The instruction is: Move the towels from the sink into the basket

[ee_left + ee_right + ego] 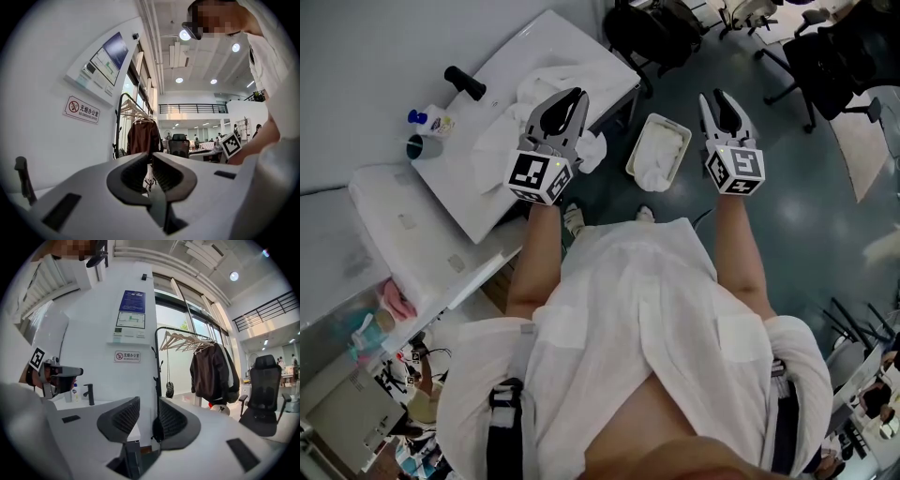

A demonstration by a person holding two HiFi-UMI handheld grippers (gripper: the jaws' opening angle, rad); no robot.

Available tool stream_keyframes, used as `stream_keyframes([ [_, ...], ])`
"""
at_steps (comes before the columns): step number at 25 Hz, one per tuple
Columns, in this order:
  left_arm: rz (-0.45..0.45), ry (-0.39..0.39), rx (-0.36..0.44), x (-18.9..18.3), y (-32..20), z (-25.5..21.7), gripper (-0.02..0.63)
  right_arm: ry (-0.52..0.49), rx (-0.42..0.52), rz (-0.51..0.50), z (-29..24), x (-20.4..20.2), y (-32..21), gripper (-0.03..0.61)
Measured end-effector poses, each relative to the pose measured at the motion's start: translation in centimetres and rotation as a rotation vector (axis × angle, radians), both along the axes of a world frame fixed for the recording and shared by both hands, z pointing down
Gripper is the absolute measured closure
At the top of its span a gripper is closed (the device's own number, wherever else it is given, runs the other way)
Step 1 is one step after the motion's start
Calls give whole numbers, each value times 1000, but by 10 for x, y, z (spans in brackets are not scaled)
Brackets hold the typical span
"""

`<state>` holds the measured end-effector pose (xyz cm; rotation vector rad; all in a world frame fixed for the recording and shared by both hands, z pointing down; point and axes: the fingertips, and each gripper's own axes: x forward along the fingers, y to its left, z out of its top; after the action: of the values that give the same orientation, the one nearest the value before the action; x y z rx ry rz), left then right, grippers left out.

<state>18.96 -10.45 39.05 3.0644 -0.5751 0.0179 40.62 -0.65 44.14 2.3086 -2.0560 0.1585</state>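
White towels (546, 84) lie heaped in the white sink (502, 58) at the upper left of the head view, one corner hanging over its front edge. On the floor to the right stands the white basket (677, 131) with a white towel (654, 169) in it. My left gripper (577, 94) (150, 155) hovers over the sink's front edge near the towels, shut with nothing between its tips. My right gripper (712, 97) (149, 401) is held just right of the basket, its jaws a little apart and empty. Both grippers point level, so neither gripper view shows towels or the basket.
A black faucet (464, 82) (89, 393), a soap bottle (431, 120) and a cup (422, 146) sit on the sink top. A coat rack with a dark jacket (213, 371) and an office chair (265, 390) stand ahead. More chairs (652, 33) are beyond the basket.
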Motion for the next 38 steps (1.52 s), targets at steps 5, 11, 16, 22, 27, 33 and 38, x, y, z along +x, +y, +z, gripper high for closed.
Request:
stream_keyframes([
  [5,-41,8,-3,-21,-8,-3,575,23,-1,-92,-8,-28,-18,433],
  [11,-123,9,-4,-64,-26,-3,575,39,-4,-220,-14,-73,-54,408],
  [16,-216,7,-3,-118,-45,-3,575,51,-12,-333,-15,-122,-87,403],
  [22,-349,-4,-4,-195,-67,-2,575,53,-24,-472,-11,-194,-129,391],
  [27,-427,-14,-10,-252,-76,6,575,56,-52,-580,1,-257,-158,379],
  [33,-472,-17,-18,-302,-88,13,575,69,-109,-674,25,-322,-185,370],
  [38,-493,-18,-38,-331,-101,19,575,85,-225,-739,59,-361,-203,345],
])
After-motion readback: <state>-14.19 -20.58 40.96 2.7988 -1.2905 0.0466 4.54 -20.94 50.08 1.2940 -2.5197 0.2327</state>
